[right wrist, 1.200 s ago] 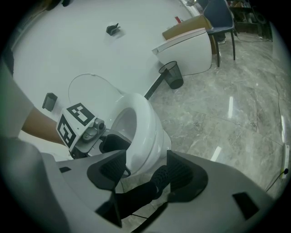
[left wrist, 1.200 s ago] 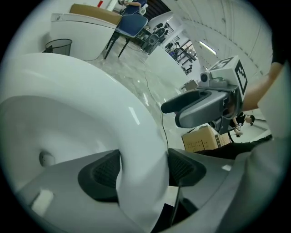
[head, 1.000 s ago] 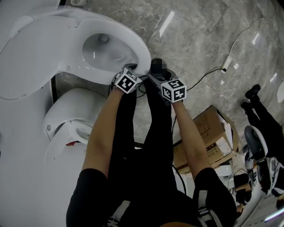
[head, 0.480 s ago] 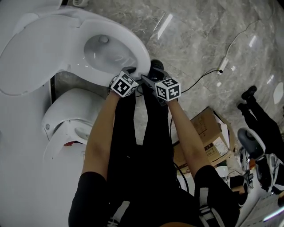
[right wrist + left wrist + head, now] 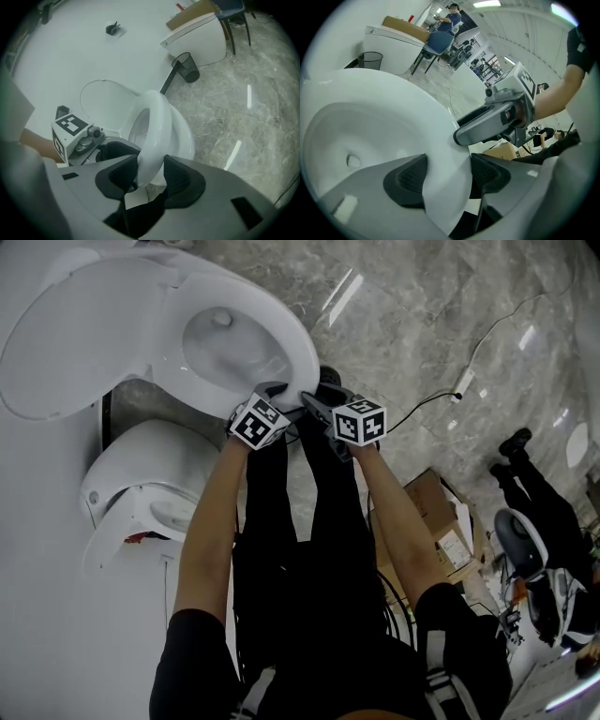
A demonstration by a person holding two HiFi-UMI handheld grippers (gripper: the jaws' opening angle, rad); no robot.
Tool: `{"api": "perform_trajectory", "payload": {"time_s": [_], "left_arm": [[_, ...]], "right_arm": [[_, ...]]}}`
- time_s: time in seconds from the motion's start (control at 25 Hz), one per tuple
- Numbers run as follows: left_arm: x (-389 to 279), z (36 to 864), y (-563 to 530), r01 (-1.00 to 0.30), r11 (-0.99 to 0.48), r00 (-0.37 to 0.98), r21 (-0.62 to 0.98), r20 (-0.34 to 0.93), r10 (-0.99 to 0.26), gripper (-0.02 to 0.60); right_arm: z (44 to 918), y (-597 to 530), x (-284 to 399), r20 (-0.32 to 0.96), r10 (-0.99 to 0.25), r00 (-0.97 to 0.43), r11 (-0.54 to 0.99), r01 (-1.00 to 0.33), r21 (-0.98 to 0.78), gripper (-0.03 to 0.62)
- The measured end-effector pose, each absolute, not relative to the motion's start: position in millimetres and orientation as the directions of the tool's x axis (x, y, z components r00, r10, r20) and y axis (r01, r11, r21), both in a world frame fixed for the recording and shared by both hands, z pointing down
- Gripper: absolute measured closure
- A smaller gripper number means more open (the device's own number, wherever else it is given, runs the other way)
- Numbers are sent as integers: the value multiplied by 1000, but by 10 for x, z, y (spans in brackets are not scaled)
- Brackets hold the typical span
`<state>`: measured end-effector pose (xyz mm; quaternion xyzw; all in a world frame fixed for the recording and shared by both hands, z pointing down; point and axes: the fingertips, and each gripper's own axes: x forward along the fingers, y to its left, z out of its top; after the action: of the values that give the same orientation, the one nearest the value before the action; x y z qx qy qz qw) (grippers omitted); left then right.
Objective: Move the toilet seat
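The white toilet seat [image 5: 305, 352] is a ring over the bowl, and its lid [image 5: 84, 343] is thrown back at the left. My left gripper [image 5: 278, 390] and right gripper [image 5: 314, 401] meet side by side at the seat's front edge. In the left gripper view the seat rim [image 5: 436, 140] fills the gap of the left gripper [image 5: 447, 173], with both pads against it. In the right gripper view the seat [image 5: 152, 126] stands tilted up off the bowl [image 5: 185, 138]. The right gripper [image 5: 150, 176] has just been closing, and its pads now press the rim on both sides.
A second white toilet [image 5: 150, 484] stands at the lower left, close to my left arm. On the marble floor lie a cable with a power strip [image 5: 459, 385] and a cardboard box [image 5: 441, 521]. A person in black [image 5: 534, 484] is at the right. A wire bin [image 5: 187, 65] stands far off.
Both grippers have stayed at the seat's front edge and moved slightly up the picture, and the seat's front edge has come with them.
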<state>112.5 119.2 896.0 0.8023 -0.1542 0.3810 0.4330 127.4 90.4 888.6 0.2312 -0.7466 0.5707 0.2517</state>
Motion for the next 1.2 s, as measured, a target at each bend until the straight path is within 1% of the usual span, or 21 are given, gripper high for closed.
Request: {"api": "perform_trajectory", "payload": {"time_s": [0.12,0.32,0.44,0.6,0.92,1.2], "left_arm": [[1121,8870,1192,-601,-581,644,548,763,53,287],[1054,8716,1170,-657,-581,618,480,784,-50,296],[1023,8573,1172,-661,-582,624,474,778,-76,301],[979,8434,1192,-639,-613,634,465,769,-78,305],[837,8101,1221,-557,-699,659,448,751,-44,314],[682,7896,1238,-519,-741,678,426,733,-53,319]], "right_arm": [[8819,905,1278,652,-84,-754,238,-650,-721,422],[8719,891,1240,669,-97,-737,194,-673,-714,428],[8582,876,1224,667,-119,-736,168,-677,-716,434],[8448,859,1188,670,-146,-728,155,-685,-711,436],[8117,802,1077,685,-210,-698,134,-715,-687,439],[7888,720,980,691,-258,-675,109,-731,-673,442]]}}
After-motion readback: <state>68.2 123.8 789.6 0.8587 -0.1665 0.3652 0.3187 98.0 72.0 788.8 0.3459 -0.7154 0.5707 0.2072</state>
